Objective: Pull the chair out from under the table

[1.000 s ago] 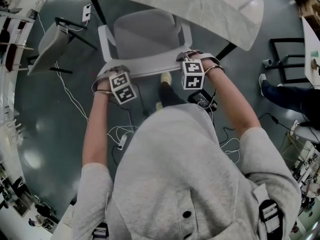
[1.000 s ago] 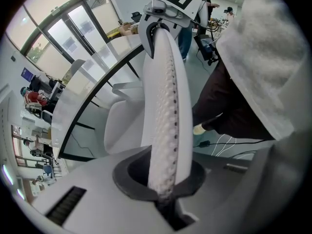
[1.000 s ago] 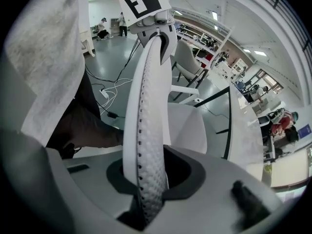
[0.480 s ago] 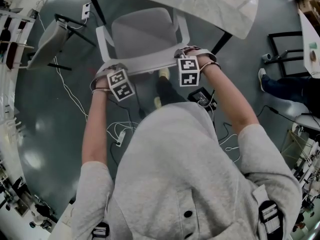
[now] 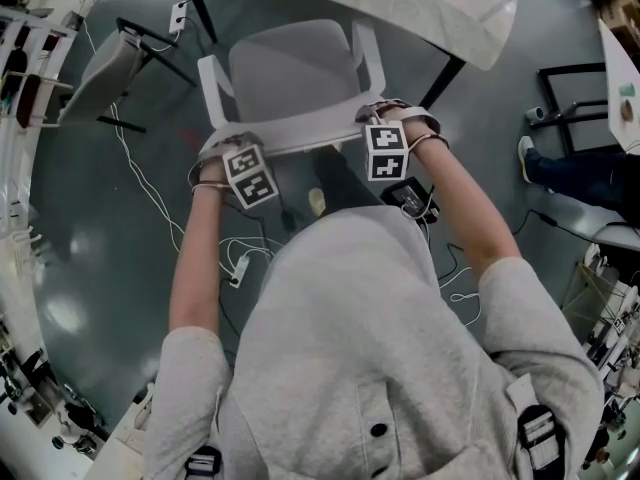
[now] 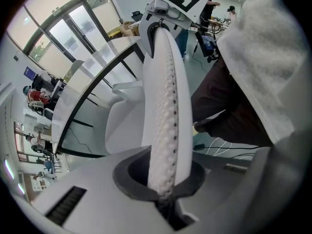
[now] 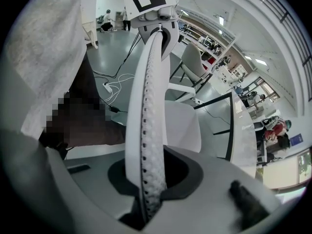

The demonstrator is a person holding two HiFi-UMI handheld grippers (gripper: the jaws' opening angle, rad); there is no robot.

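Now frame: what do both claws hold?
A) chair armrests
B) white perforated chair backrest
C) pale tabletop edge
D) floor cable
B: each gripper view shows the white perforated chair backrest pinched between the jaws of the left claw and the right claw, whose jaws have just been closing further on it.

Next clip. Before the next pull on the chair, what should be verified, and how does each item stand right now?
1. Left tool clamped on the backrest: ok, shut on its top edge.
2. Right tool clamped on the backrest: ok; its jaws have just been closing, with the backrest between them.
3. Seat out from under the table: cannot tell; in the head view its front edge meets the tabletop's edge.
4. Floor along the pull path: not ok, cables lie on it.
5. Second chair apart from this one: ok.
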